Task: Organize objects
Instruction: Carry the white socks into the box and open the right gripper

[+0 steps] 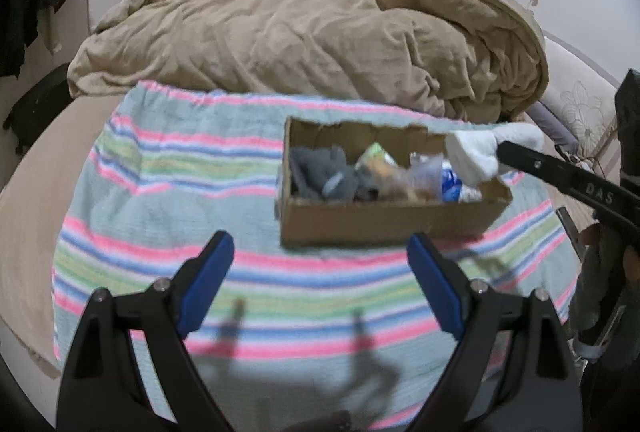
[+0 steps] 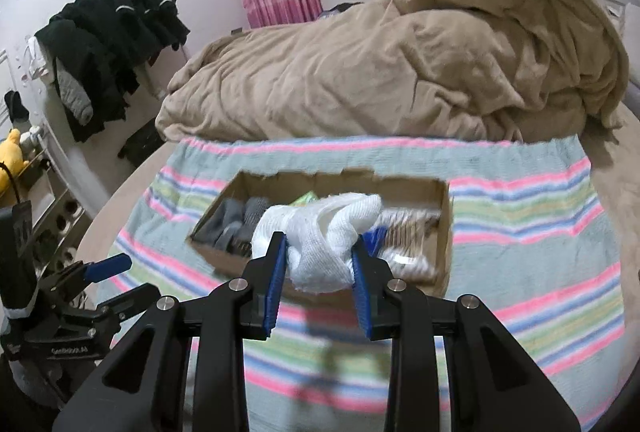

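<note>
A bed (image 1: 24,199) with a heaped tan duvet (image 1: 304,43) carries a striped towel (image 1: 168,191), and on it sits an open cardboard box (image 1: 384,224) of small items. The right gripper (image 2: 320,256), jaws clenched on a bunched white sock (image 2: 320,232), holds it over the box's near wall, its long axis pointing away toward the duvet. Judged step: depositing; next, lower and release inside. The left gripper (image 1: 320,244) hangs spread wide, empty

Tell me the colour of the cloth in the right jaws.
White cloth, clearest in the right wrist view.
</note>
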